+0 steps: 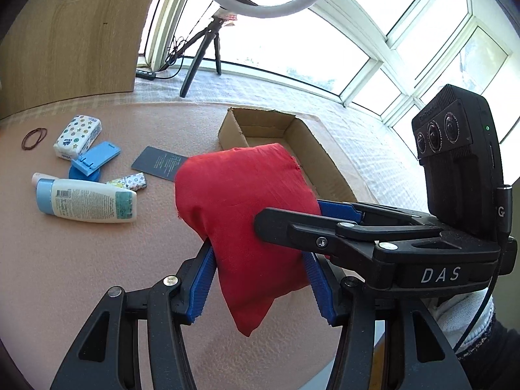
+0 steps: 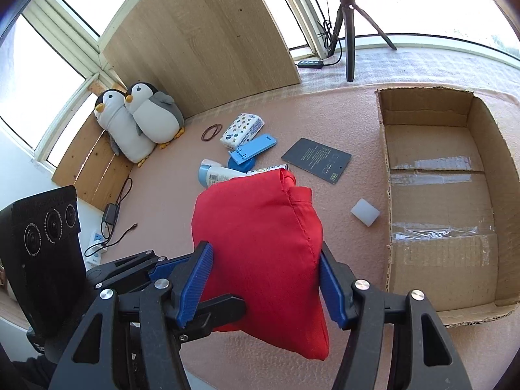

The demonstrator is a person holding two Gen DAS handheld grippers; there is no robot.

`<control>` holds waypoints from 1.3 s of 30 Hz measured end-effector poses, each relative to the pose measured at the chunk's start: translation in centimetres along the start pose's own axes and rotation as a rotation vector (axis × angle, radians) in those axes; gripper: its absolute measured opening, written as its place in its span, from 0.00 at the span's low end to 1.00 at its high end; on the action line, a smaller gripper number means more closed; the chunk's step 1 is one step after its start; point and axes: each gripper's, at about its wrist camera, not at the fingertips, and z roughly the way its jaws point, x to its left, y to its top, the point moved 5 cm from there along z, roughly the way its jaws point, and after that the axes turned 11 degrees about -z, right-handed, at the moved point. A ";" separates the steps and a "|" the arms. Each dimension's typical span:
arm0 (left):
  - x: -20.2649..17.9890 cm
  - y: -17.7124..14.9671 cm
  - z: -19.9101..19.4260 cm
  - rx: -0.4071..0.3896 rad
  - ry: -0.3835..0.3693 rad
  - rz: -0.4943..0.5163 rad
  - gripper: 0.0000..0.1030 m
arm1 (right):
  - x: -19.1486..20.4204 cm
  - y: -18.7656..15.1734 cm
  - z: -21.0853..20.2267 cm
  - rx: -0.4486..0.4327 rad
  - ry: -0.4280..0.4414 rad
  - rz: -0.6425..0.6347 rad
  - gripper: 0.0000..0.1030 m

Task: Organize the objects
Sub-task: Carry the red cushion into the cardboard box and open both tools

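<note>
A stuffed red cloth bag (image 1: 240, 201) (image 2: 260, 227) hangs above the pink mat, held from both sides. My left gripper (image 1: 260, 276) is shut on its lower part, blue pads pressing into the cloth. My right gripper (image 2: 263, 269) is shut on the same bag and reaches in from the right in the left wrist view (image 1: 292, 216). An open cardboard box (image 2: 481, 136) (image 1: 325, 162) lies just beyond and to the right of the bag. On the mat are a lotion bottle (image 1: 87, 203), tissue pack (image 1: 78, 139), blue phone stand (image 1: 94, 159), dark card (image 2: 317, 159) and white block (image 2: 365, 211).
Brown hair ties (image 1: 34, 138) and a small patterned packet (image 1: 130, 182) lie among the loose items. Two plush penguins (image 2: 143, 120) lean at the far left by a wooden board (image 2: 201, 39). A ring-light tripod (image 1: 208, 52) stands at the window. A power strip with cables (image 2: 104, 227) lies left.
</note>
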 end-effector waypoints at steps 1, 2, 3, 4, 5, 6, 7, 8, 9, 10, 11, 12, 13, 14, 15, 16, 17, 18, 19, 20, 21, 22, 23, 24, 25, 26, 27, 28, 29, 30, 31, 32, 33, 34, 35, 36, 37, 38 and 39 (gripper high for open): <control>-0.8 0.5 0.4 -0.003 -0.008 0.011 0.56 | -0.7 0.1 -0.7 -0.012 -0.011 0.008 0.58; -1.6 0.9 1.0 -0.001 -0.015 0.024 0.56 | -1.5 0.2 -1.4 -0.024 -0.022 0.019 0.58; -2.7 1.2 1.6 0.000 -0.021 0.038 0.56 | -2.4 0.4 -2.1 -0.038 -0.033 0.031 0.58; -3.5 1.6 2.2 0.001 -0.027 0.048 0.56 | -3.2 0.5 -2.6 -0.047 -0.047 0.042 0.58; -4.4 1.9 3.1 0.002 -0.030 0.062 0.56 | -4.1 0.6 -3.1 -0.055 -0.061 0.054 0.58; -5.1 2.2 3.9 0.005 -0.035 0.075 0.56 | -5.0 0.6 -3.6 -0.064 -0.075 0.066 0.58; -5.8 2.4 4.7 0.011 -0.040 0.085 0.56 | -5.8 0.6 -4.0 -0.072 -0.089 0.076 0.58; -6.4 2.6 5.5 0.019 -0.044 0.090 0.56 | -6.7 0.6 -4.3 -0.076 -0.100 0.086 0.58; -6.9 2.7 6.4 0.030 -0.047 0.094 0.56 | -7.6 0.6 -4.6 -0.079 -0.106 0.101 0.58; -7.4 2.8 7.2 0.039 -0.047 0.100 0.56 | -8.5 0.5 -4.8 -0.079 -0.110 0.118 0.58; -7.8 2.9 7.9 0.046 -0.047 0.106 0.56 | -9.3 0.3 -4.9 -0.079 -0.114 0.131 0.58; -8.3 2.8 8.6 0.054 -0.046 0.113 0.56 | -10.0 0.2 -5.1 -0.079 -0.119 0.141 0.58; -8.6 2.8 9.2 0.061 -0.046 0.117 0.56 | -10.6 0.1 -5.1 -0.078 -0.127 0.148 0.58; -8.9 2.9 9.8 0.069 -0.046 0.120 0.56 | -11.2 -0.1 -5.2 -0.078 -0.134 0.153 0.58; -9.0 2.9 10.4 0.078 -0.046 0.120 0.56 | -11.7 -0.2 -5.3 -0.077 -0.141 0.156 0.58; -9.1 2.9 10.9 0.085 -0.046 0.120 0.56 | -12.2 -0.2 -5.3 -0.075 -0.146 0.162 0.58; -9.3 2.9 11.4 0.090 -0.045 0.124 0.56 | -12.6 -0.3 -5.2 -0.072 -0.149 0.167 0.58; -9.4 2.8 11.8 0.095 -0.043 0.128 0.56 | -13.1 -0.5 -5.2 -0.071 -0.152 0.172 0.58; -9.5 2.9 12.2 0.098 -0.041 0.131 0.56 | -13.4 -0.5 -5.2 -0.069 -0.155 0.176 0.58; -9.6 2.9 12.5 0.102 -0.041 0.133 0.56 | -13.7 -0.6 -5.2 -0.067 -0.158 0.178 0.57; -9.8 2.8 12.7 0.105 -0.043 0.134 0.56 | -14.0 -0.6 -5.2 -0.066 -0.160 0.181 0.58; -9.8 2.9 13.0 0.110 -0.044 0.132 0.56 | -14.2 -0.6 -5.1 -0.064 -0.160 0.184 0.58; -9.7 2.9 13.4 0.116 -0.044 0.131 0.56 | -14.5 -0.7 -5.1 -0.061 -0.161 0.188 0.58; -9.7 2.9 13.7 0.122 -0.042 0.132 0.56 | -14.7 -0.7 -5.0 -0.058 -0.164 0.190 0.58; -9.6 2.9 13.8 0.129 -0.035 0.134 0.56 | -14.9 -0.8 -5.0 -0.054 -0.169 0.189 0.58; -9.4 2.9 14.0 0.136 -0.024 0.131 0.56 | -15.0 -0.7 -5.0 -0.052 -0.177 0.186 0.59; -9.1 2.9 14.1 0.138 -0.017 0.125 0.56 | -15.2 -0.8 -5.1 -0.056 -0.189 0.186 0.60; -8.9 2.9 14.1 0.139 -0.010 0.123 0.56 | -15.3 -0.8 -5.3 -0.060 -0.198 0.189 0.60; -8.6 2.9 14.0 0.137 -0.001 0.120 0.57 | -15.4 -0.8 -5.4 -0.063 -0.203 0.195 0.62; -8.4 2.9 13.7 0.134 0.004 0.116 0.57 | -15.4 -0.8 -5.5 -0.067 -0.208 0.199 0.64; -8.2 3.0 13.5 0.130 0.005 0.114 0.57 | -15.4 -0.8 -5.6 -0.070 -0.215 0.203 0.65; -8.0 3.1 13.2 0.126 0.008 0.114 0.57 | -15.5 -0.8 -5.6 -0.072 -0.223 0.206 0.66; -7.7 3.1 12.8 0.120 0.014 0.115 0.58 | -15.4 -0.8 -5.6 -0.072 -0.228 0.209 0.67; -7.5 3.1 12.4 0.114 0.021 0.117 0.58 | -15.3 -0.7 -5.5 -0.071 -0.231 0.211 0.67; -7.1 3.1 11.9 0.109 0.029 0.117 0.58 | -15.2 -0.7 -5.5 -0.073 -0.232 0.210 0.67; -6.6 3.0 11.4 0.103 0.034 0.113 0.58 | -14.9 -0.6 -5.5 -0.075 -0.233 0.208 0.67; -6.1 3.0 10.7 0.098 0.038 0.106 0.59 | -14.6 -0.4 -5.4 -0.077 -0.233 0.204 0.67; -5.4 2.9 10.1 0.095 0.048 0.097 0.59 | -14.2 -0.2 -5.4 -0.081 -0.234 0.197 0.67; -4.6 2.7 9.4 0.093 0.062 0.084 0.60 | -13.8 0.0 -5.3 -0.087 -0.232 0.189 0.68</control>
